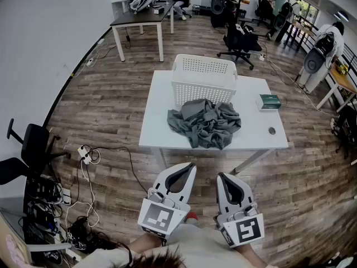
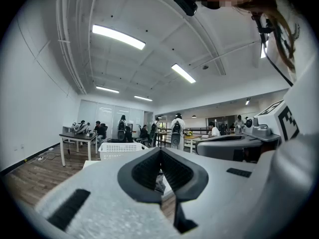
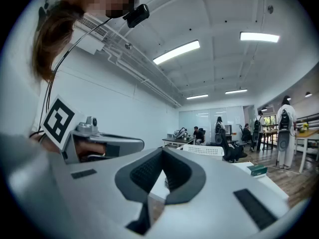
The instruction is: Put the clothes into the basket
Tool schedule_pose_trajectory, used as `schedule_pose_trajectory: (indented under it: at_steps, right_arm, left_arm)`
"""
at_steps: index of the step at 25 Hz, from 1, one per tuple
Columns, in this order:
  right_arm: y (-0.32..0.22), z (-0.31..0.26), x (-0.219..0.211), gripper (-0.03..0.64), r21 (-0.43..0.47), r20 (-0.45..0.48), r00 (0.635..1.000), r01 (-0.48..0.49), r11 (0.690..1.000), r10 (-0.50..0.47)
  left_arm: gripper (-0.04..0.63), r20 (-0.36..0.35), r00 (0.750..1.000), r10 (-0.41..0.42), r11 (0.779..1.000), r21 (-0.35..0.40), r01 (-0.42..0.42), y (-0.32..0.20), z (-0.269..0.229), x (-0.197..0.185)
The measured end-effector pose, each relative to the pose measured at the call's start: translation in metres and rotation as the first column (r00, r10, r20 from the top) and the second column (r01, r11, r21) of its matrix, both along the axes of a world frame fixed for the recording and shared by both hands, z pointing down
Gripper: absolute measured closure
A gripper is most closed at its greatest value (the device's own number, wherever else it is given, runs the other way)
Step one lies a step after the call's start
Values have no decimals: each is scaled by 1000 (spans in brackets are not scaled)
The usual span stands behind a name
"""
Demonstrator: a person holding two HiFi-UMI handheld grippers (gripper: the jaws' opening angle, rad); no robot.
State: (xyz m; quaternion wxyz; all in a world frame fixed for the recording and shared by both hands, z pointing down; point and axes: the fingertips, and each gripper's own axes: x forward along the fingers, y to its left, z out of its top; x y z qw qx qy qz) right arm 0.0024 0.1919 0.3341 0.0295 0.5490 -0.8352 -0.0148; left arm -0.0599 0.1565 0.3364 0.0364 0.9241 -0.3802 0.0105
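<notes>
Head view: white tabletop (image 1: pixel 159 113) in an open office with a wood floor. The white perforated basket (image 1: pixel 203 87) stands at the far edge of the tabletop, upright. The clothes (image 1: pixel 205 123), a crumpled grey pile, lie on the tabletop just in front of the basket, touching its near wall, none of it inside. A green box (image 1: pixel 269 101) sits at the right side of the tabletop, with a small dark round object (image 1: pixel 271 130) nearer the front right edge; both are apart from the clothes.

The left hand-held gripper (image 1: pixel 191 166) and right hand-held gripper (image 1: pixel 221 176) are low in frame, close to the person's body, side by side, short of the tabletop's near edge and well apart from the clothes. Marker cubes face up at their rear.

Left gripper view: jaws closed tip to tip, nothing between them, pointing level toward the basket; the right hand-held gripper is in view just beside it.

Right gripper view: jaws closed, empty, level, with the basket and green box ahead.

Surroundings: black chair (image 1: pixel 30 147) and a tangle of cables (image 1: pixel 86 155) on the floor at left, a dark desk (image 1: pixel 139 18) and a black office chair (image 1: pixel 240 41) beyond the tabletop, and several people in the background.
</notes>
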Motion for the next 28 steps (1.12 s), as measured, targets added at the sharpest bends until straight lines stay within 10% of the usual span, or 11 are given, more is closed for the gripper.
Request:
schedule_pose_trajectory:
  at_steps: [28]
  right_arm:
    - [-77,28,14,601,-19,23,999,-25,1000,26]
  left_arm:
    - [585,24,999,27,1000,12,-27,-81,32,2]
